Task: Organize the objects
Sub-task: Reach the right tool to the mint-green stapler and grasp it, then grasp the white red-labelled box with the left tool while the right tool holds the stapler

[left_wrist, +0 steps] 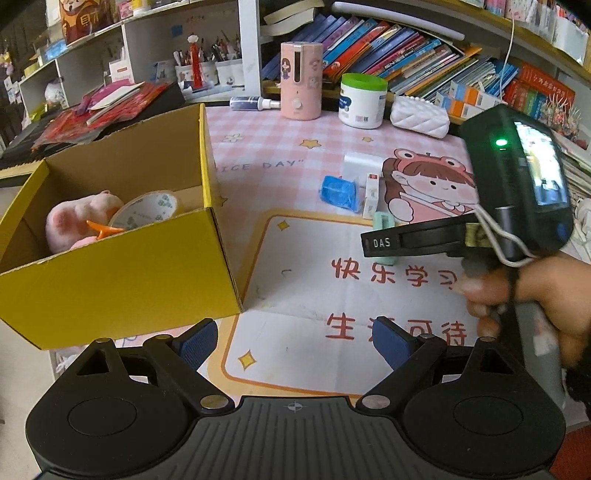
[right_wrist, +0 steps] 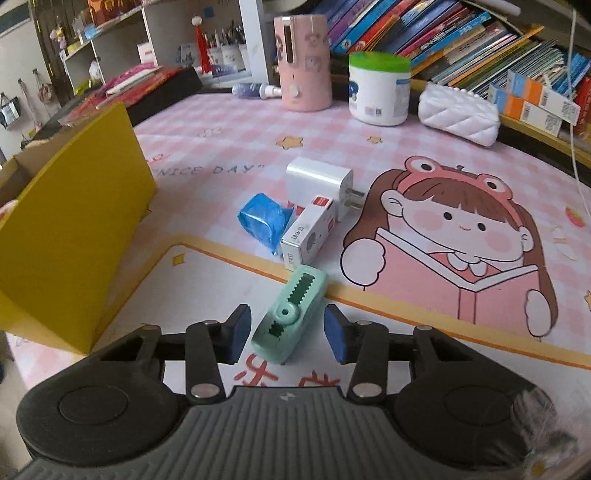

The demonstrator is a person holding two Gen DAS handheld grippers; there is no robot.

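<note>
On a pink checked table (right_wrist: 229, 140), we find our right tongs (right_wrist: 286, 330) lowered around a mint-green clip (right_wrist: 291, 314), the blue pads (right_wrist: 338, 332) flanking it on either side with slivers of daylight showing, so the clip lies between them ungripped on the table mat. From the clip, a small white carton (right_wrist: 308, 232) lies at 12 o'clock, just beside it; a crumpled blue wrapper (right_wrist: 260, 218) sits at 11 o'clock, touching the carton, and a white plug adapter (right_wrist: 319, 181) stands behind both. Our left tongs (left_wrist: 293, 339) hang spread wide and empty over the mat's red lettering, with a yellow cardboard box (left_wrist: 122, 280) at their 10 o'clock. Inside the box rest a pink plush toy (left_wrist: 79, 216), a roll of tape (left_wrist: 147, 210) and a small orange piece (left_wrist: 103, 229). In the left wrist view a hand (left_wrist: 546, 295) grips the right tool's handle at 3 o'clock. Along the table's far edge stand a pink cylinder (right_wrist: 303, 62), a white tub with a green lid (right_wrist: 380, 88) and a quilted white pouch (right_wrist: 458, 112), with slanting books (right_wrist: 424, 22) behind.
</note>
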